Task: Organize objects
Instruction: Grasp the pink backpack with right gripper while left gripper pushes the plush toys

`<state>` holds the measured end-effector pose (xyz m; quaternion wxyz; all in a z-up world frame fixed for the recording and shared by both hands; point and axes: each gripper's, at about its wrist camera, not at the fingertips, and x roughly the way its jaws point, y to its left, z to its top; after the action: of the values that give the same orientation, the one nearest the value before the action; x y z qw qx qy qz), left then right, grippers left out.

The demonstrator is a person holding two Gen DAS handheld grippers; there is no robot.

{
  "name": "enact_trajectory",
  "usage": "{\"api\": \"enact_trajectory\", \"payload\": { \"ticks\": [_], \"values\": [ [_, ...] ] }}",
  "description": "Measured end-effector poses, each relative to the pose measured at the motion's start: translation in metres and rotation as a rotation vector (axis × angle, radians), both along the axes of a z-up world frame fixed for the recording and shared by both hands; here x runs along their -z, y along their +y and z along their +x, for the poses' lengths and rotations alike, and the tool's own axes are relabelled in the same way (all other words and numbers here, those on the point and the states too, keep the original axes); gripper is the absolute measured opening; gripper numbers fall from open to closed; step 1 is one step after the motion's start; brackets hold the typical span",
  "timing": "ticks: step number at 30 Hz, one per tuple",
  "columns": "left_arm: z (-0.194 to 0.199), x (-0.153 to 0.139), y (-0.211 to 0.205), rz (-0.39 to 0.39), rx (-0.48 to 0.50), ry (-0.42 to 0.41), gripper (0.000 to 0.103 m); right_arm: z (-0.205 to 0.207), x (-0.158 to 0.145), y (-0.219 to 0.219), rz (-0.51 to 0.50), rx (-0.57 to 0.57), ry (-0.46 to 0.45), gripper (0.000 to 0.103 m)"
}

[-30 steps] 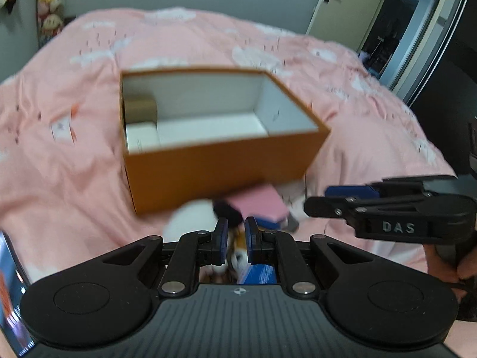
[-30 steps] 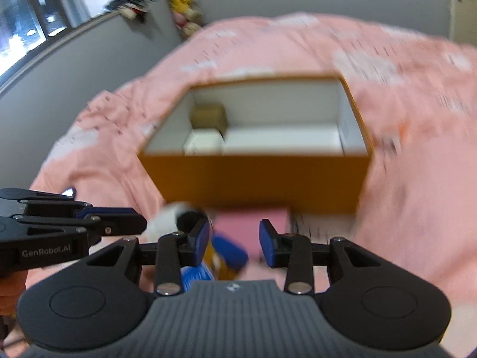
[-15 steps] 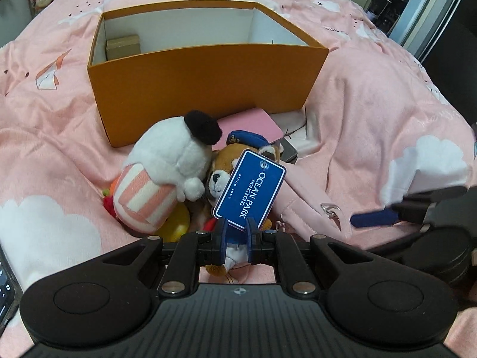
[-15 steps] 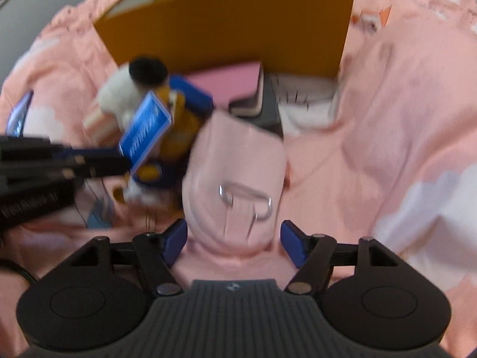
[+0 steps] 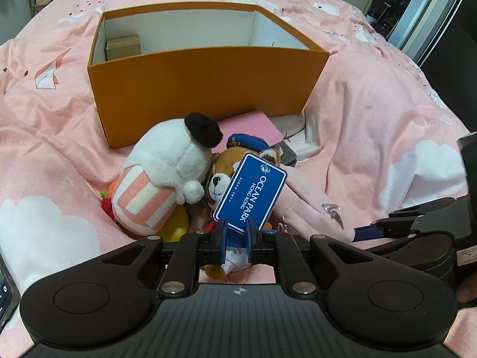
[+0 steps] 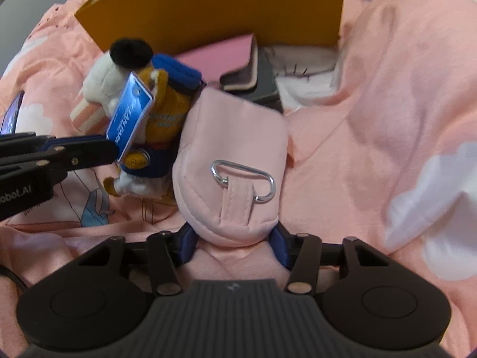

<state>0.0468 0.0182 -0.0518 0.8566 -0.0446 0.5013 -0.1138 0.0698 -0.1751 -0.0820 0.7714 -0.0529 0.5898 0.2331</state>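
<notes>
An orange box (image 5: 205, 86) with white inside stands on the pink bed, holding a small brown box (image 5: 122, 47). In front lie a white plush with striped body (image 5: 162, 176), a red panda plush (image 5: 226, 173) with a blue Ocean Park tag (image 5: 252, 192), a pink notebook (image 5: 250, 126) and a pink pouch (image 6: 235, 161) with a metal clip. My left gripper (image 5: 237, 243) is nearly shut around the red panda plush's lower end. My right gripper (image 6: 234, 243) is open, its fingers on either side of the pouch's near end.
A dark notebook (image 6: 265, 86) and white cloth (image 6: 307, 89) lie under the pink notebook by the box. A yellow ball (image 5: 176, 226) sits under the white plush. A phone (image 6: 12, 116) lies at the left. A doorway (image 5: 396, 3) is at the far right.
Both grippers dropped from above the box down to the pile. The left one closed in on the red panda plush. The right one opened wide and moved forward around the pouch's near end.
</notes>
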Motion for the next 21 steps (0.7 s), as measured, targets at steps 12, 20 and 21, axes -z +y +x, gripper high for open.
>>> {"api": "enact_trajectory", "payload": {
  "ticks": [12,20,21],
  "values": [
    [0.009,-0.025,-0.008,-0.012,0.041,-0.118,0.013,0.008,-0.044,-0.019,0.023,0.14,-0.299,0.024],
    [0.027,-0.031,-0.018,0.009,0.1,-0.162,0.013,0.046,-0.044,-0.024,0.087,0.214,-0.349,0.013],
    [0.03,-0.031,-0.02,0.013,0.106,-0.162,0.013,0.049,-0.042,-0.024,0.091,0.22,-0.342,0.013]
  ]
}}
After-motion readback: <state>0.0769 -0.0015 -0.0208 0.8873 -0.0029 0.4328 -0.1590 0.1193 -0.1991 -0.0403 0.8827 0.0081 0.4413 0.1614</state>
